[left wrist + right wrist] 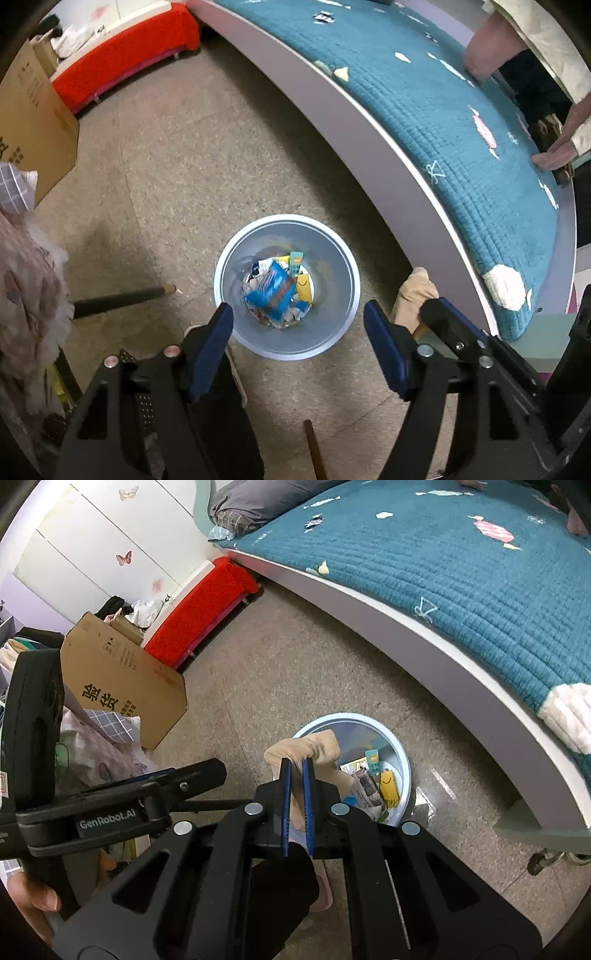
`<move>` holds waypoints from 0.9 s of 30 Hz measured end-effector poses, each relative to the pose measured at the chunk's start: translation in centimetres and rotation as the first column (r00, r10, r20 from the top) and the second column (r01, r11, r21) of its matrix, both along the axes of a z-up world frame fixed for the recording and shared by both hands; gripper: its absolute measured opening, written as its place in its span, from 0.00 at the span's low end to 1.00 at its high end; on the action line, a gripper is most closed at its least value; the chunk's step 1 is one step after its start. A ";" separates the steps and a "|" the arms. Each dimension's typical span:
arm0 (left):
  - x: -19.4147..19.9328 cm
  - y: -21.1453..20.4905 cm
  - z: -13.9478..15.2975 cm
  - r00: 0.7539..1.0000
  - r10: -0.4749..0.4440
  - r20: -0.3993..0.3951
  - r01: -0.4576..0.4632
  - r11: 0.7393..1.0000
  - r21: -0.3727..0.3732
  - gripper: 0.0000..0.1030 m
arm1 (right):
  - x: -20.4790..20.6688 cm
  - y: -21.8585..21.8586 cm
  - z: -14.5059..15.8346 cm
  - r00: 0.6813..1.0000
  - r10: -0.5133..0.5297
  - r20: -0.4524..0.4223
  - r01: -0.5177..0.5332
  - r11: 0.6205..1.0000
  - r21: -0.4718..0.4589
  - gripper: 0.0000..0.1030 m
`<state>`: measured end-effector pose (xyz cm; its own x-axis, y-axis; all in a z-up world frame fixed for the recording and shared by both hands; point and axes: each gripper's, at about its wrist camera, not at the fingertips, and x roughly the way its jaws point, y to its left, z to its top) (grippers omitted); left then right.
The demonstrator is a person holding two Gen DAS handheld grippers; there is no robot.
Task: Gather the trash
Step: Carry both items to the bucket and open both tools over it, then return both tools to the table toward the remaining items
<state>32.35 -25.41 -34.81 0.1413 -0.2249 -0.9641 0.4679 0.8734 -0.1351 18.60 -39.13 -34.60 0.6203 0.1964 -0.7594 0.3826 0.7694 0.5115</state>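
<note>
A pale blue trash bin [236,258] stands on the floor beside the bed, with a blue wrapper [273,291], a yellow packet [304,286] and other scraps inside. My left gripper [298,310] hangs straight above the bin, open, with nothing between its blue pads. My right gripper [296,762] is shut on a beige stocking [317,749], which it holds over the bin's near rim [402,760]. In the left wrist view the stocking [413,291] shows just right of the bin.
A bed with a teal quilt [424,110] curves along the right. On the left are a cardboard box [33,122], a red bench [122,62] and a heap of cloth [26,295]. A black stick [118,301] lies on the floor left of the bin.
</note>
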 end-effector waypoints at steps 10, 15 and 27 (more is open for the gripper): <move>0.0 2.3 -0.3 0.999 0.034 0.024 -0.036 0.998 0.057 0.69 | 0.6 1.4 -0.3 1.000 0.025 -0.010 -0.024 0.999 0.021 0.07; 0.3 3.5 1.0 0.995 0.062 0.082 -0.068 0.995 0.070 0.69 | 1.5 1.6 0.3 0.999 0.023 0.028 -0.024 0.999 0.040 0.09; -1.0 4.1 4.4 0.985 0.077 0.152 -0.085 0.995 0.049 0.73 | 0.6 1.4 1.7 0.998 -0.025 0.057 0.022 0.998 0.051 0.54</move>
<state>31.32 -21.33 -30.46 0.3010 -0.1538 -0.9411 0.4069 0.9133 -0.0191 19.24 -37.75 -32.88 0.6675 0.2184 -0.7118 0.3689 0.7335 0.5709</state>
